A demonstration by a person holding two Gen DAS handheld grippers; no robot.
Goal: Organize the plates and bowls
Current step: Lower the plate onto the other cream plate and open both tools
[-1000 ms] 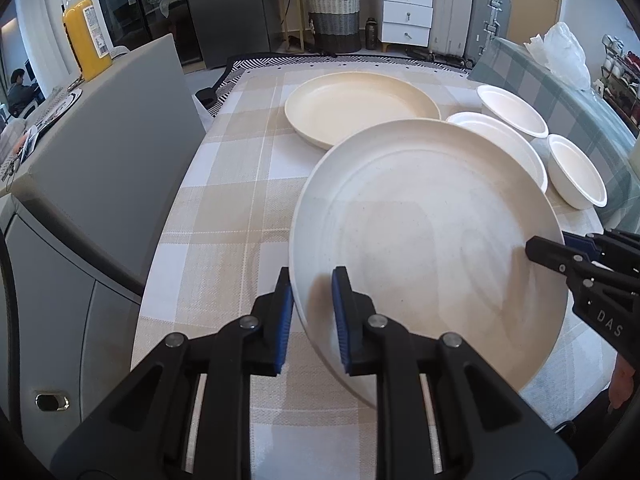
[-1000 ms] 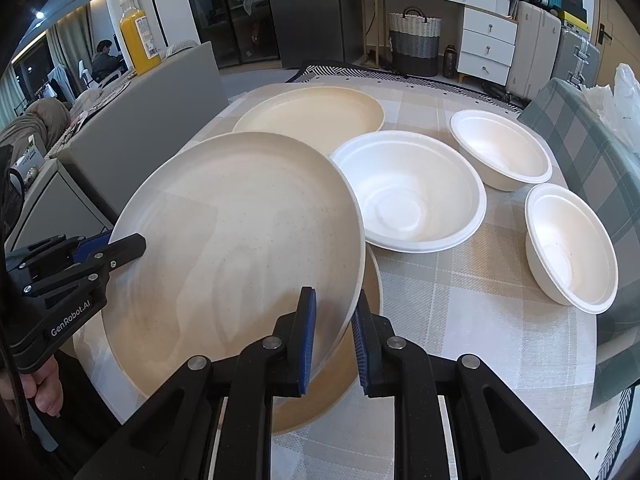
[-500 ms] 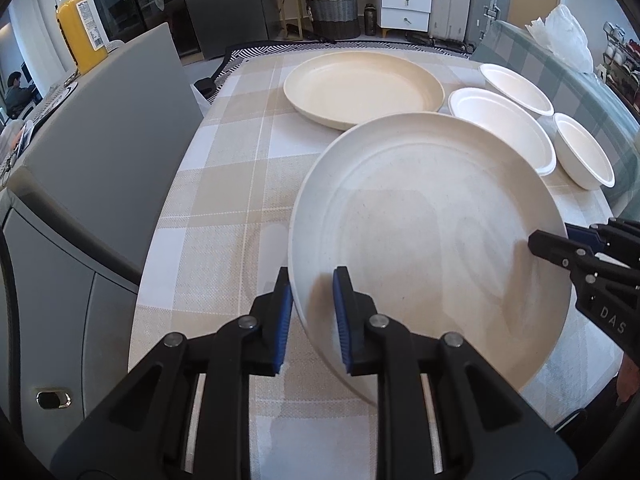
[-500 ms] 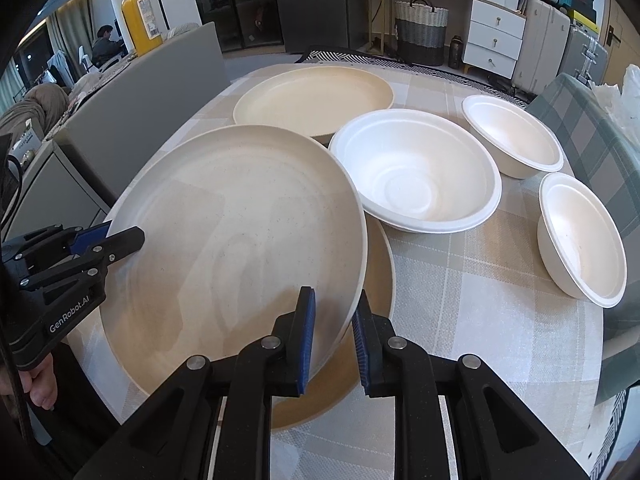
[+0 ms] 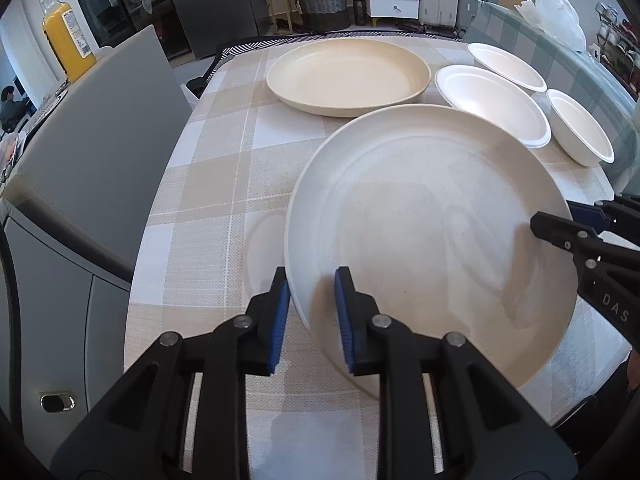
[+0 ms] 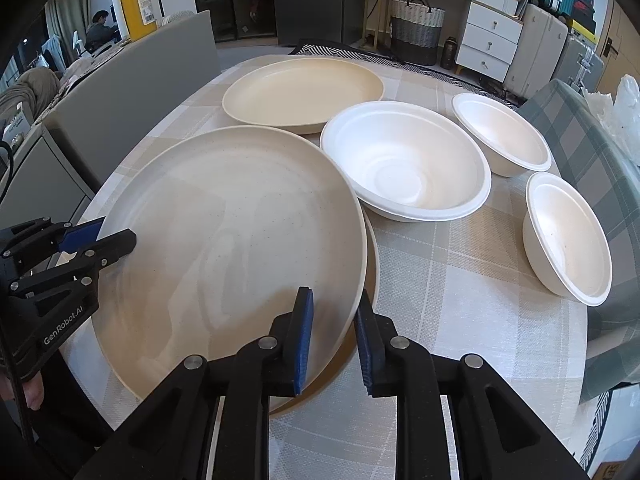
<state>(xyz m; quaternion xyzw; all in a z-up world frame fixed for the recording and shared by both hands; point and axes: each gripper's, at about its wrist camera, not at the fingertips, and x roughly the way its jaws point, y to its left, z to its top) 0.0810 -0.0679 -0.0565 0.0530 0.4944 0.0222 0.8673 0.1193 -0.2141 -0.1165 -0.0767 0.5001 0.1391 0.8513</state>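
While both grippers' jaws pinch the cream plate (image 5: 424, 216), only the right wrist view reveals another plate (image 6: 370, 276) directly beneath it.

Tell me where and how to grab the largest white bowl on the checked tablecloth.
Grip the large white foam bowl by its rolled rim on the near side, facing the right gripper, one finger inside, one outside. It sits upright and its wall flares wide, so only the thin lip fits. The held cream plate crowds its left edge.

Checked tablecloth table (image 6: 460, 280): cream plate (image 6: 300, 94), three white bowls (image 6: 404, 160), second plate (image 6: 370, 276).
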